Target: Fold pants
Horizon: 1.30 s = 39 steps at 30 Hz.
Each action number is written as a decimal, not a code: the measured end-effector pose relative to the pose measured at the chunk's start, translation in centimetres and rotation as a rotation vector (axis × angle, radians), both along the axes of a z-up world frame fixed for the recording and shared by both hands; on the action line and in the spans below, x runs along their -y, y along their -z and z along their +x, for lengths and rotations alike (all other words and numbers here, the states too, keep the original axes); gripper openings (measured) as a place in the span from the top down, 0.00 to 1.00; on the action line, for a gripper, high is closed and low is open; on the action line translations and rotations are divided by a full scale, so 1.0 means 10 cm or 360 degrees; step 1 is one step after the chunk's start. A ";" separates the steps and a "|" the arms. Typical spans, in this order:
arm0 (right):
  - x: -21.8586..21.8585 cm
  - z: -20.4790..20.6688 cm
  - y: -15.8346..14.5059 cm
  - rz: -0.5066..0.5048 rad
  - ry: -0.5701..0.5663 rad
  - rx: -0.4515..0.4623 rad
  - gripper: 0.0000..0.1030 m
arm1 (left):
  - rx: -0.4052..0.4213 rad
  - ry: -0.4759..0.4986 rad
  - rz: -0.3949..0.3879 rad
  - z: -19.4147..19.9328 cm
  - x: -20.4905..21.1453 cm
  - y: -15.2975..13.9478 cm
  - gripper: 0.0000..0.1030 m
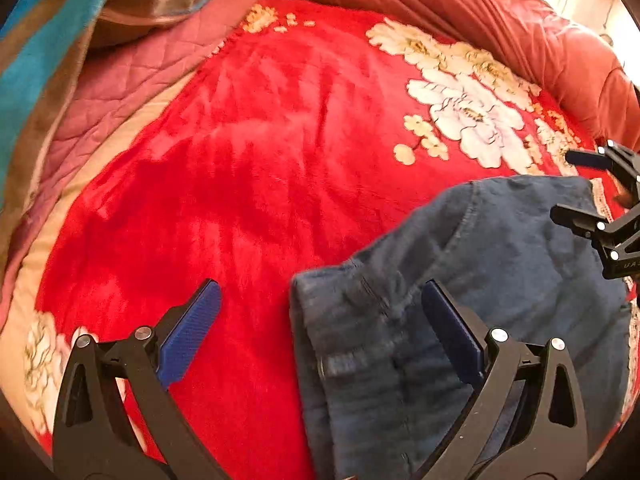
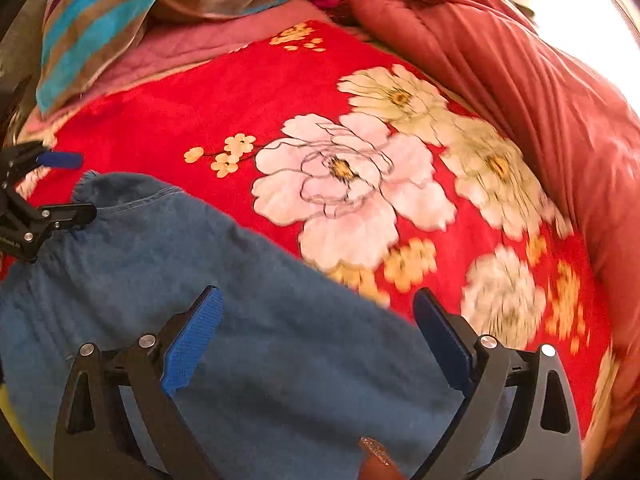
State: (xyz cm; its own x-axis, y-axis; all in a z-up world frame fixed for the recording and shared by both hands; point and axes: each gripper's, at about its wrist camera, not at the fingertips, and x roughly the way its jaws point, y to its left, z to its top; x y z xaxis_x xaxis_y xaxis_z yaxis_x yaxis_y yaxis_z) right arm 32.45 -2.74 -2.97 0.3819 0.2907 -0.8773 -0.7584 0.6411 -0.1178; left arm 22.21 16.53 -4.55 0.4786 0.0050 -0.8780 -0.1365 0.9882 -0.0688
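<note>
Pants on red flowered blanket, toward near edge of bed; waistband corner and fly seam visible in left wrist view, one broad panel of denim in right wrist view. Appear doubled over at least once, judging by stacked edge at left side, but layers not clearly countable. Leg ends out of view in both cameras.

Left gripper: fingers spread wide, nothing between them, hovering over waist edge. Right gripper: fingers likewise wide apart, empty, over middle of cloth.

Judgement: partway through. Some folding likely done; bundle not yet compact, surface wrinkled. Remaining: probably one more fold and smoothing. Rumpled quilt near far edge, clear of pants.
</note>
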 end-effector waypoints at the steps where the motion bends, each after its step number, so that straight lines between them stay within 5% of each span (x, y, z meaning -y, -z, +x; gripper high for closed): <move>1: -0.04 0.02 0.02 -0.0013 -0.0030 -0.0001 0.08 | 0.0010 0.0019 0.0021 0.03 0.01 0.02 0.09; 2: -0.08 0.05 0.04 -0.0024 -0.0060 -0.0004 0.08 | 0.0015 0.0048 0.0044 0.05 0.04 0.03 0.11; 6: -0.24 0.09 0.19 -0.0103 -0.0199 -0.0029 0.09 | 0.0059 0.0175 0.0073 0.07 0.19 0.05 0.60; 9: -0.35 0.06 0.29 -0.0153 -0.0282 -0.0003 0.10 | 0.0119 0.0188 0.0116 -0.01 0.22 -0.03 0.70; 12: -0.39 0.03 0.31 -0.0109 -0.0322 -0.0023 0.29 | 0.0229 0.0178 0.0050 -0.14 0.18 -0.20 0.73; 16: -0.42 -0.09 0.31 -0.0012 -0.0390 -0.0062 0.72 | 0.0340 0.0187 -0.0009 -0.29 0.22 -0.38 0.73; 20: -0.36 -0.31 0.20 0.0085 -0.0359 -0.0019 0.93 | 0.0400 0.0194 0.0025 -0.41 0.29 -0.47 0.73; 31: 0.34 -1.34 -0.57 0.0471 -0.0179 0.0129 0.95 | 0.0604 0.0275 0.0031 -1.06 0.43 -0.77 0.73; 39: 0.57 -2.25 -0.66 0.0567 -0.0236 0.0020 0.95 | 0.0568 0.0328 0.0057 -1.67 0.54 -0.63 0.72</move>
State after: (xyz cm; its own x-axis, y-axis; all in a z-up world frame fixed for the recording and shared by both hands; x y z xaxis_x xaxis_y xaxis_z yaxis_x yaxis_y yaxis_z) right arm 9.93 -8.42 3.61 0.3229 0.6293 -0.7069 -0.8458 0.5270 0.0829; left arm 5.51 11.17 1.77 0.7472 -0.0952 -0.6578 0.0905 0.9950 -0.0412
